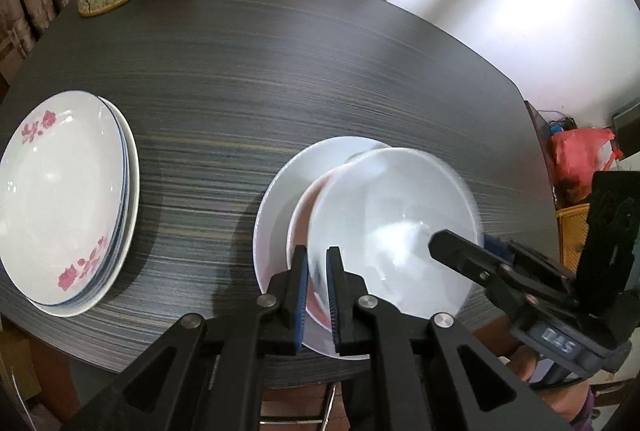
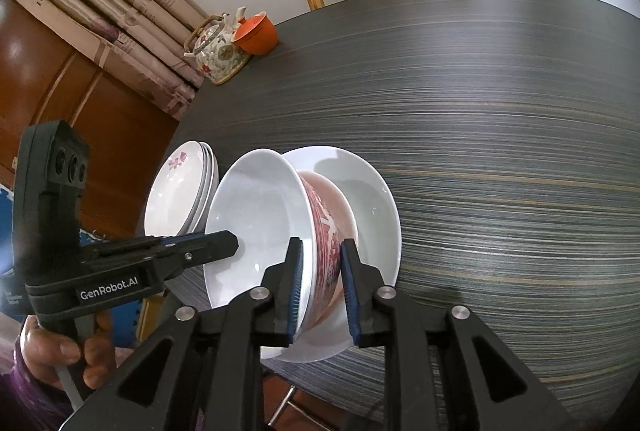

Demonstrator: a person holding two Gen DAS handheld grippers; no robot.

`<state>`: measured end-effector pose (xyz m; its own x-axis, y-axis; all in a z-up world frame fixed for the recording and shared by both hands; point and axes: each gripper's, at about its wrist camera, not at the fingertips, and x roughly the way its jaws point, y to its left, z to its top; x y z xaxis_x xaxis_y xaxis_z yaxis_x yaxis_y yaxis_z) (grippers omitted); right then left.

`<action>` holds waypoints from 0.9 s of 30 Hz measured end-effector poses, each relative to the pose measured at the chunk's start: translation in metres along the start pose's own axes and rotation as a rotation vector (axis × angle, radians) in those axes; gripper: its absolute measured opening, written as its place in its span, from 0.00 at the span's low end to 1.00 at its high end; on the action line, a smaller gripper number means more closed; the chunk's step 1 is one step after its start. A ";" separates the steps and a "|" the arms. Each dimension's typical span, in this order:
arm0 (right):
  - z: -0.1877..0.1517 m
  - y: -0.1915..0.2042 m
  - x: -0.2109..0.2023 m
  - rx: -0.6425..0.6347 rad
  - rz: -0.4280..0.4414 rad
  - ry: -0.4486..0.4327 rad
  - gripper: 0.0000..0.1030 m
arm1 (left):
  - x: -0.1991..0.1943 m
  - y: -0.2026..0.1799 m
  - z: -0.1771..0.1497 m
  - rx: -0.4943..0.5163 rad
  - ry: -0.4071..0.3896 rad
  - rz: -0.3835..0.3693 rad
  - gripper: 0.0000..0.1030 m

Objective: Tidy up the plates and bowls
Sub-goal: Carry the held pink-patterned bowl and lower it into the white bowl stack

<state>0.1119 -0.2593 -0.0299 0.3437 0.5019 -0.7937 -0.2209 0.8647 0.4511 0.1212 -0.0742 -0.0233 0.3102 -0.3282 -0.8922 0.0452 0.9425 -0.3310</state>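
Stack of white porcelain plates with pink flowers [image 1: 64,199] sits at table's left edge. Left gripper [image 1: 317,287] pinches the near rim of the white bowl with red-patterned outside [image 1: 394,219], tilted in a larger white bowl [image 1: 280,199] on the dark striped table [image 1: 320,71]. Right gripper [image 2: 322,287] straddles the opposite rim, jaws slightly spread, pads apparently not pressing.
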 end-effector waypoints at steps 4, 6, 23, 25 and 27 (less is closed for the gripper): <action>0.002 0.003 -0.008 -0.013 -0.007 -0.029 0.48 | -0.003 -0.001 0.000 0.011 -0.013 0.032 0.09; 0.003 0.006 -0.013 -0.033 -0.034 -0.050 0.48 | -0.003 0.001 -0.001 -0.001 -0.003 0.018 0.09; 0.000 -0.005 -0.023 0.028 0.019 -0.084 0.52 | -0.018 0.005 -0.012 0.075 -0.097 0.103 0.12; -0.001 -0.005 -0.024 0.031 0.024 -0.088 0.52 | -0.021 0.001 -0.016 0.108 -0.122 0.140 0.13; -0.003 -0.007 -0.026 0.036 0.032 -0.095 0.52 | -0.024 -0.003 -0.020 0.138 -0.141 0.170 0.14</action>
<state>0.1011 -0.2783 -0.0133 0.4224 0.5271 -0.7374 -0.2003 0.8477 0.4912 0.0950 -0.0701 -0.0071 0.4533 -0.1613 -0.8767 0.1070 0.9862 -0.1262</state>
